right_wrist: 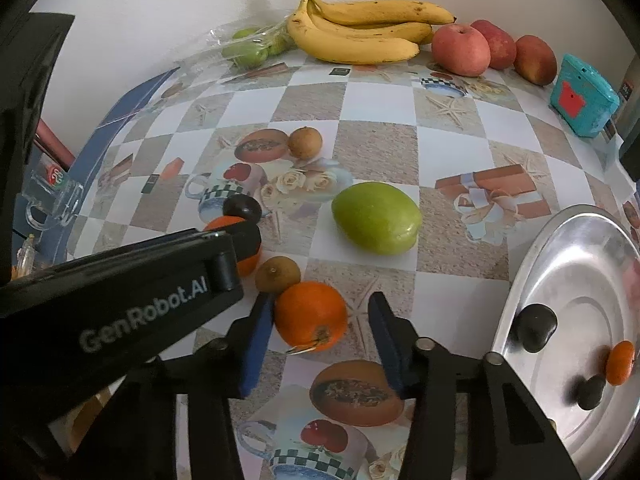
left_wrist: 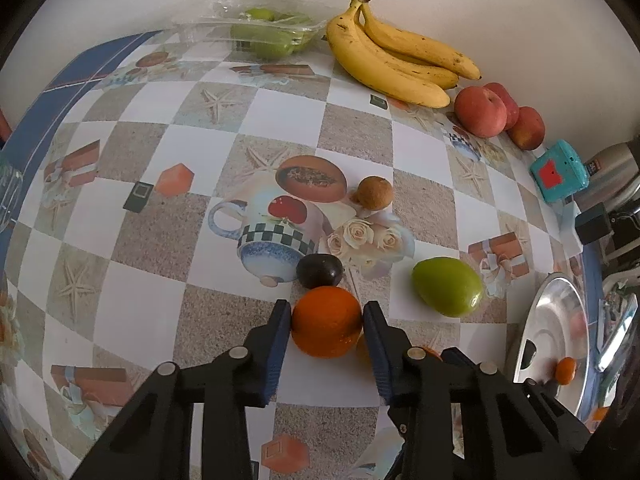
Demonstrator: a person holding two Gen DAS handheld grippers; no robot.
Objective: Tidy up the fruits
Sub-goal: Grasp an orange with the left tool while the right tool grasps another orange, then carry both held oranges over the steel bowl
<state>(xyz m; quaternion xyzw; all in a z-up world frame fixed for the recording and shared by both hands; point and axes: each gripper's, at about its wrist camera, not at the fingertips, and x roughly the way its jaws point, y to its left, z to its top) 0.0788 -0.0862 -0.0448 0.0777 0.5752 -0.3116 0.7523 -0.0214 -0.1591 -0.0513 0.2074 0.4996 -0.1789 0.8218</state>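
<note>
My left gripper (left_wrist: 326, 312) is shut on an orange (left_wrist: 326, 321) on the table; both pads touch its sides. It also shows in the right wrist view (right_wrist: 240, 240) with that orange (right_wrist: 228, 226) partly hidden. A dark plum (left_wrist: 320, 271) lies just beyond. My right gripper (right_wrist: 320, 312) is open around a second orange (right_wrist: 311, 317); the left pad touches it, the right pad stands apart. A kiwi (right_wrist: 278, 275) touches this orange. A green mango (right_wrist: 377, 218) lies in the middle. A steel plate (right_wrist: 532, 264) at right holds a small orange (right_wrist: 620, 362) and two dark fruits.
Bananas (right_wrist: 360, 28), red apples (right_wrist: 460, 50) and a clear box of green fruit (right_wrist: 248, 50) line the back wall. A brown fruit (right_wrist: 305, 143) lies mid-table. A teal box (right_wrist: 582, 94) stands at back right, a glass mug (right_wrist: 52, 196) at the left edge.
</note>
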